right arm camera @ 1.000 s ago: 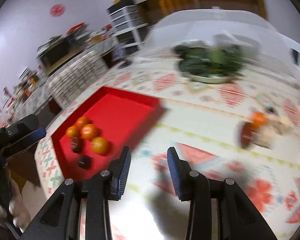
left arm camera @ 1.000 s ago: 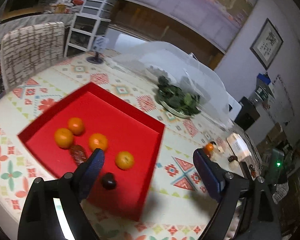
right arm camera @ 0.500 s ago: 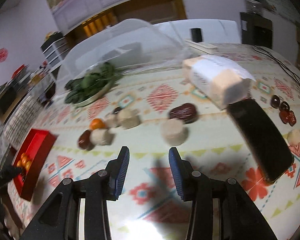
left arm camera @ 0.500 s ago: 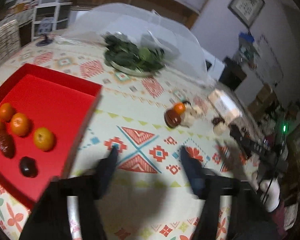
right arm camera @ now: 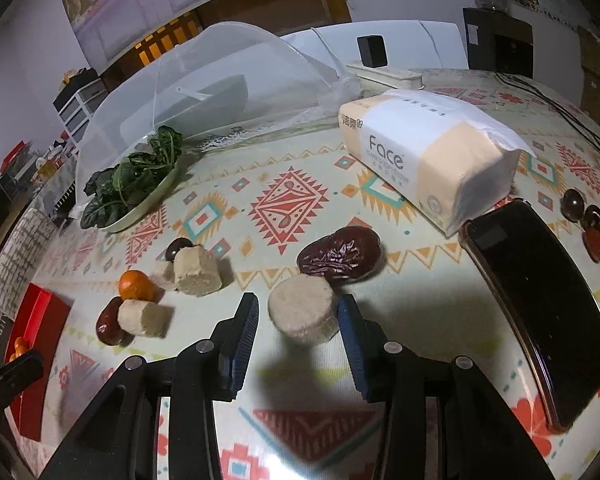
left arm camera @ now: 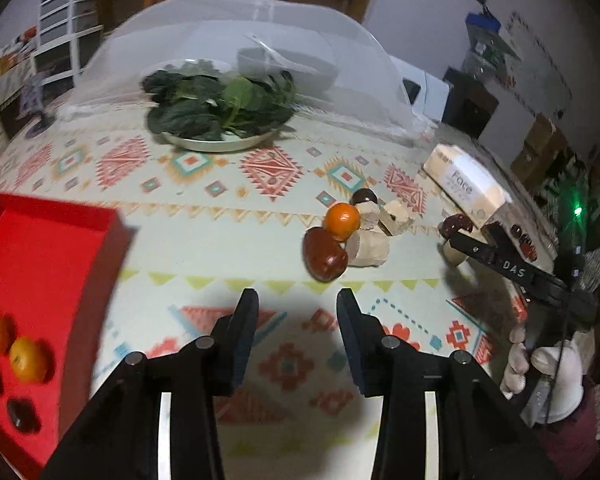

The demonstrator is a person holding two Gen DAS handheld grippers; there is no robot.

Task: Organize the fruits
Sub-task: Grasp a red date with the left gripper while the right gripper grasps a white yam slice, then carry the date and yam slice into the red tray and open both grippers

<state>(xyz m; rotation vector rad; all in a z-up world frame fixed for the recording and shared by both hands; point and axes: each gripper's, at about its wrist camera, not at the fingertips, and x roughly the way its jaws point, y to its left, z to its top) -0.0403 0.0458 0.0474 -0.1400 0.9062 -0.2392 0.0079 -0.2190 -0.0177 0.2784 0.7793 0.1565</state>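
Note:
A red tray at the left holds oranges and dark dates. On the patterned cloth lie an orange, a red date and beige cake pieces. My left gripper is open and empty, short of that cluster. My right gripper is open around a round beige cake, with a large wrinkled date just beyond. The cluster's orange and tray show at the left of the right wrist view.
A plate of greens and a mesh food cover stand at the back. A tissue pack, a black phone and several small dates lie to the right. The right gripper shows in the left wrist view.
Both grippers have swung right, away from the tray toward the loose fruit. The left gripper has narrowed. The right gripper now straddles the round cake.

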